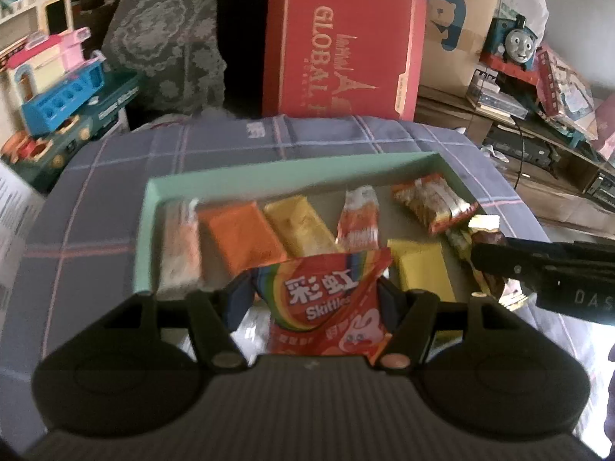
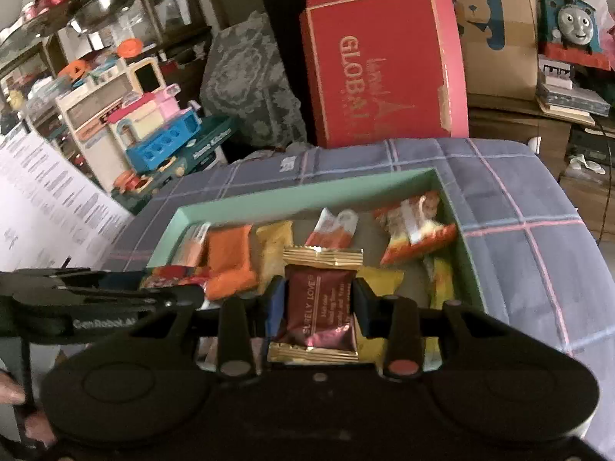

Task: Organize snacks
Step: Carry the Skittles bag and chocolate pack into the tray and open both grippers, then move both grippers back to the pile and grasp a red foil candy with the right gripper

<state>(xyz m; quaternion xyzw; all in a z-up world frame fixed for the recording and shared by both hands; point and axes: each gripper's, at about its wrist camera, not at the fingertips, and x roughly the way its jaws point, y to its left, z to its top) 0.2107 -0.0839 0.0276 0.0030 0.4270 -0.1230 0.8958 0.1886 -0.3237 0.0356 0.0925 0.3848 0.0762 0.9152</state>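
My left gripper (image 1: 313, 288) is shut on a red Skittles packet (image 1: 326, 307), held just above the near edge of a mint-green box (image 1: 269, 171). My right gripper (image 2: 317, 299) is shut on a maroon and gold Surely Love packet (image 2: 319, 307) over the same green box (image 2: 307, 188). Inside the box lie several snacks: an orange packet (image 1: 240, 236), a yellow packet (image 1: 298, 226), a flat yellow packet (image 1: 421, 269) and a red-orange bag (image 1: 434, 201). The right gripper also shows at the right of the left wrist view (image 1: 476, 255), and the left gripper at the left of the right wrist view (image 2: 192, 292).
The box sits on a blue plaid cloth (image 1: 326, 134). Behind it stands a red Global gift box (image 1: 342, 50), with a cardboard box (image 1: 461, 30) and a toy train (image 1: 515, 42) to the right. Toy kitchen sets (image 1: 61, 88) crowd the left, beside a printed sheet (image 2: 46, 207).
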